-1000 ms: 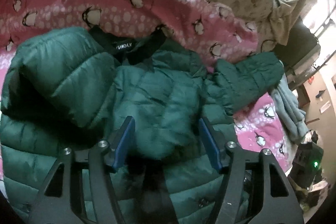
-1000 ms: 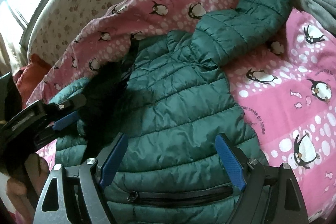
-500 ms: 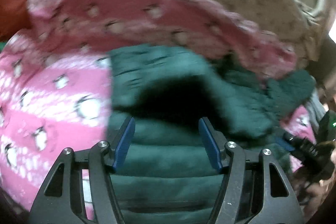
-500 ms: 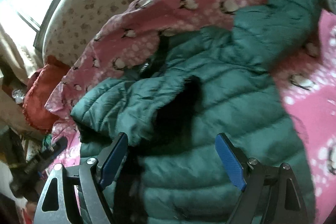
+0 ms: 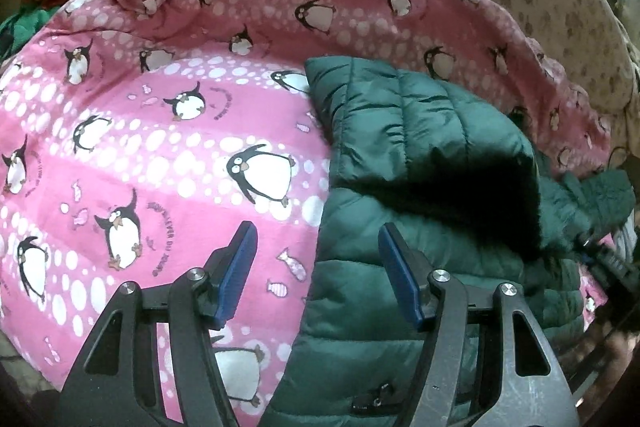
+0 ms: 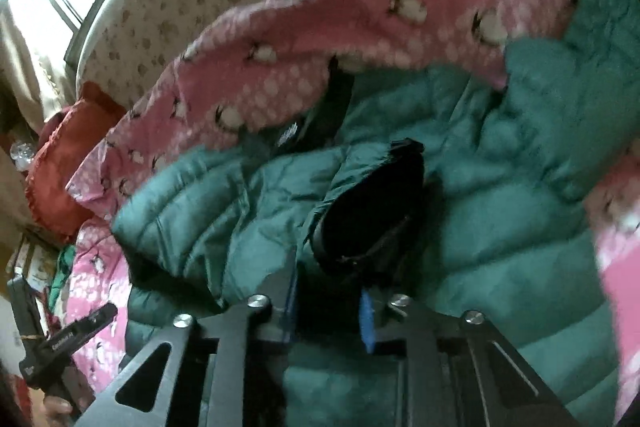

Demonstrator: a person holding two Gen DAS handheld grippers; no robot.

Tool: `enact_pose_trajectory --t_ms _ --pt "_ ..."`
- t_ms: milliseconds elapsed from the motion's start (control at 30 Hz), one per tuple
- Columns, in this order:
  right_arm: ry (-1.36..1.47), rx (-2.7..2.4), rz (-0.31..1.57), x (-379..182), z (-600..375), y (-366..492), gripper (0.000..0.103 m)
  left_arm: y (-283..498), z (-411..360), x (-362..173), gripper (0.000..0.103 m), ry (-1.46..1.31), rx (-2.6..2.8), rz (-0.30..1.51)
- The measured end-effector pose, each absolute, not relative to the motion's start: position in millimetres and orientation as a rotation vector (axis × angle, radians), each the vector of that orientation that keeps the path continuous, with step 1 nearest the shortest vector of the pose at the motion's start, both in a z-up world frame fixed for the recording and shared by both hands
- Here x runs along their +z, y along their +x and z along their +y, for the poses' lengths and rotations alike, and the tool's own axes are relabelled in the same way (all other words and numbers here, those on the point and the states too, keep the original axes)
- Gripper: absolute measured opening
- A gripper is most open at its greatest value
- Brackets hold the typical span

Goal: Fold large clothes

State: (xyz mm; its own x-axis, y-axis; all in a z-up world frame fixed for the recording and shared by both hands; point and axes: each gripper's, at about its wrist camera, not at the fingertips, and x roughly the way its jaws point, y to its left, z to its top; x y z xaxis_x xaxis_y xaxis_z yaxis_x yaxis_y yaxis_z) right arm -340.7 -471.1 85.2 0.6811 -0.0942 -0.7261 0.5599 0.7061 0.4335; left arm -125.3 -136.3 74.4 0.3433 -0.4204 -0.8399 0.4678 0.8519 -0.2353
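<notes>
Two grippers up: your left gripper (image 5: 316,267) spread over jacket (image 5: 420,155) edge, open blanket (image 5: 160,147) alongside; right gripper (image 6: 328,311) just closing, pinching jacket's sleeve cuff (image 6: 372,219).

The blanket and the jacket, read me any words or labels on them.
Pink penguin blanket: small curved print beside the penguins, too warped to read.
Green jacket: white neck label, blurred, unreadable.
Left tool: white lettering on its side, too small to read.
</notes>
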Motion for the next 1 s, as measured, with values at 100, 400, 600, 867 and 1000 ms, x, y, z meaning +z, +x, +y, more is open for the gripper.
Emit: enact_pose_trajectory --t_ms 100,400,600,867,1000 --pt "0.621 -0.468 0.707 97.9 -488.5 -343.4 0.017 -125.4 -141.8 70.9 0.063 0.063 -0.588 1.082" --pt "0.522 -0.626 0.814 62.2 -534.8 -316.1 0.014 -127.5 -158.1 73.8 0.063 0.075 -0.595 1.07" --pt "0.649 -0.603 0.828 59.4 -540.8 -332.6 0.045 -122.4 -170.7 86.1 0.063 0.066 -0.597 1.025" --pt "0.564 -0.445 0.792 103.7 -506.6 -319.1 0.048 -104.6 -212.2 86.4 0.063 0.054 -0.569 1.001" --pt "0.481 -0.37 0.82 108.3 -480.7 -278.2 0.048 -101.8 -232.6 76.1 0.063 0.122 -0.521 0.985"
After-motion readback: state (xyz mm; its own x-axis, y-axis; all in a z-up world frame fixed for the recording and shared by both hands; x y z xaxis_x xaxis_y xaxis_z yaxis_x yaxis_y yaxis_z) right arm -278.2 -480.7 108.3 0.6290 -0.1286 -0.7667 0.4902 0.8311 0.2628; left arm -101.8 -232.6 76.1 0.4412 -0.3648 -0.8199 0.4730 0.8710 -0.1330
